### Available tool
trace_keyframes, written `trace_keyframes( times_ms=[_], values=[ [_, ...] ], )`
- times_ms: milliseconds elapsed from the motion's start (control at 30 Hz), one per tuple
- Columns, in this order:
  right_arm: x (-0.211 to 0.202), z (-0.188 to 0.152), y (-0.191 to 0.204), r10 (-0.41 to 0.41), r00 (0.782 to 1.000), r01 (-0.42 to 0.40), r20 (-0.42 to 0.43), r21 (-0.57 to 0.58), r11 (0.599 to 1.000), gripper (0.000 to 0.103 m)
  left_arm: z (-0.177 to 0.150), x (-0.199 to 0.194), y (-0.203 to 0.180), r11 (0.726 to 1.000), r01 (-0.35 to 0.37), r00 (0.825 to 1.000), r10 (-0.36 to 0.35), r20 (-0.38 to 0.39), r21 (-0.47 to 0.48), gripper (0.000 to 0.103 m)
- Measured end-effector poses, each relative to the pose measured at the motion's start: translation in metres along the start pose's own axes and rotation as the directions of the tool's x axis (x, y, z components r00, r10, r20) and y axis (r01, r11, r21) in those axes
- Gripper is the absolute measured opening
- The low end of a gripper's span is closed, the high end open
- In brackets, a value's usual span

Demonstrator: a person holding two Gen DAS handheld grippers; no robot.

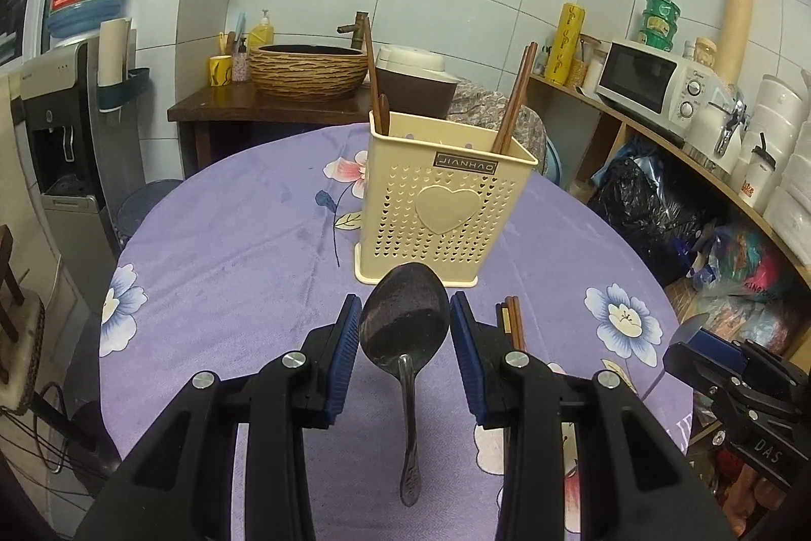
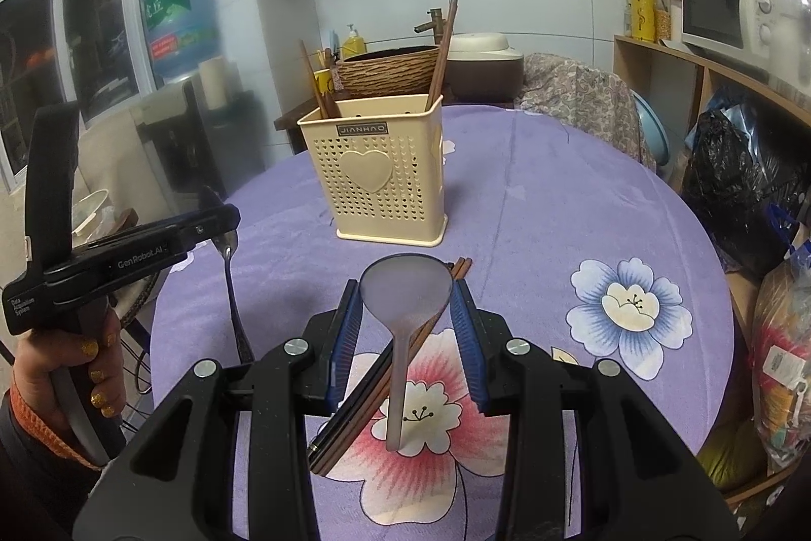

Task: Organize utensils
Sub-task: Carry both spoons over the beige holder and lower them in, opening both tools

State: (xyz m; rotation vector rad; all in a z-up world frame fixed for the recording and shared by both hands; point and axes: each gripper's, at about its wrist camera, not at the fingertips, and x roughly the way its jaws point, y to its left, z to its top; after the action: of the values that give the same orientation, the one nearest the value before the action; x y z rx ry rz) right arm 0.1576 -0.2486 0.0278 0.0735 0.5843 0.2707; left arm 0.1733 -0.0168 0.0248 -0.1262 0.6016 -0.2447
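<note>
A cream perforated utensil holder [image 1: 446, 206] with a heart stands mid-table and holds several brown chopsticks [image 1: 514, 100]; it also shows in the right wrist view [image 2: 377, 181]. My left gripper [image 1: 404, 320] is shut on a metal spoon [image 1: 403, 318] by its bowl, handle hanging down. My right gripper [image 2: 406, 305] is shut on a translucent plastic spoon [image 2: 405, 292] by its bowl. A pair of brown chopsticks [image 2: 385, 379] lies on the cloth under the right gripper, also in the left wrist view [image 1: 512, 323].
The round table has a purple flowered cloth [image 1: 243, 247]. Behind it stand a side table with a woven basin [image 1: 309, 72] and a rice cooker [image 1: 413, 79]. A shelf with a microwave [image 1: 654, 79] and bags runs along the right. A water dispenser [image 1: 66, 120] stands left.
</note>
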Motion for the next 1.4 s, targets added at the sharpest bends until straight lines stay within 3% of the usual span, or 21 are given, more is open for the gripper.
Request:
trace_keyframes(
  times_ms=[267,467,700,833,1000,1400],
  values=[
    [-0.006,0.029,0.009,0.053,0.997,-0.051,0.053,-0.033,0.998,0.037,0.027,-0.004,0.012,0.998,0.067,0.998,-0.067,0.006,-0.010,0.036],
    [-0.002,0.090,0.015,0.067,0.988,-0.060,0.137,-0.058,0.997,0.037,0.083,-0.015,0.017,0.992,0.122,0.990,-0.119,0.073,-0.027,0.036],
    [0.011,0.191,0.027,-0.024,0.951,0.042,0.308,-0.051,0.998,0.037,0.175,-0.011,0.001,0.996,0.079,0.958,-0.067,0.279,-0.032,0.036],
    [0.033,0.223,0.024,-0.064,0.938,0.064,0.342,0.012,0.998,0.037,0.198,0.018,-0.004,0.998,0.006,0.937,0.014,0.350,-0.056,0.036],
    [0.078,0.209,0.016,-0.106,0.951,0.102,0.289,0.028,0.994,0.037,0.174,0.050,-0.007,0.998,-0.056,0.937,0.057,0.344,-0.014,0.036],
    [0.138,0.134,0.012,-0.111,0.985,0.116,0.129,-0.037,0.993,0.037,0.110,0.086,0.004,1.000,-0.028,0.978,0.025,0.208,0.013,0.036]
  ],
)
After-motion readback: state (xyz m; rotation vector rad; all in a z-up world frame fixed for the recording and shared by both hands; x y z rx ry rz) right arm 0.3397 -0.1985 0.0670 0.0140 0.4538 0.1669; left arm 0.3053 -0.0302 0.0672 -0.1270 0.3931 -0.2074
